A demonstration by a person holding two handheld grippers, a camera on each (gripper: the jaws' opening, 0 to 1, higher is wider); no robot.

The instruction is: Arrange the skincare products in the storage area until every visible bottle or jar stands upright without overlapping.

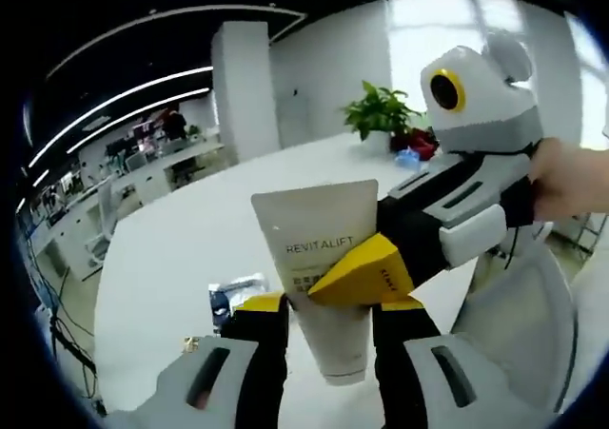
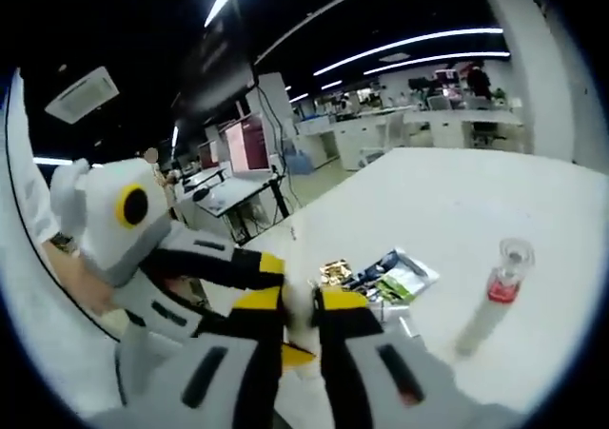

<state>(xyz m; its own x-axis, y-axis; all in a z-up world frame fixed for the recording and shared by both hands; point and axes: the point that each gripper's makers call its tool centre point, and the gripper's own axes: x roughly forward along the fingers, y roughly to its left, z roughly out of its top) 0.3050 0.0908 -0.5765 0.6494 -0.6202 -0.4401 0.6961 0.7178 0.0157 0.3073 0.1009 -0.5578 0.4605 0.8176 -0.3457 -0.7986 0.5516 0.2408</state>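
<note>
A cream tube (image 1: 319, 224) printed REVITALIFT hangs above the white table (image 1: 181, 248), wide crimped end up and cap end down. My left gripper (image 1: 331, 305) is shut on its lower part, one jaw on each side. From the right, my right gripper (image 1: 360, 275) pinches the tube's middle with yellow-tipped jaws. In the right gripper view, my right gripper (image 2: 302, 305) is shut on the pale tube (image 2: 300, 317), seen edge-on, and my left gripper (image 2: 274, 265) reaches in from the left. A clear bottle (image 2: 497, 296) with red contents stands upright on the table at the right.
Several loose sachets (image 2: 390, 277) lie on the table (image 2: 495, 210) past the jaws, the same sachets (image 1: 233, 291) at lower left in the left gripper view. A potted plant (image 1: 381, 110) and a red item (image 1: 419, 144) stand at the far edge. A hand (image 1: 571, 177) holds the right gripper.
</note>
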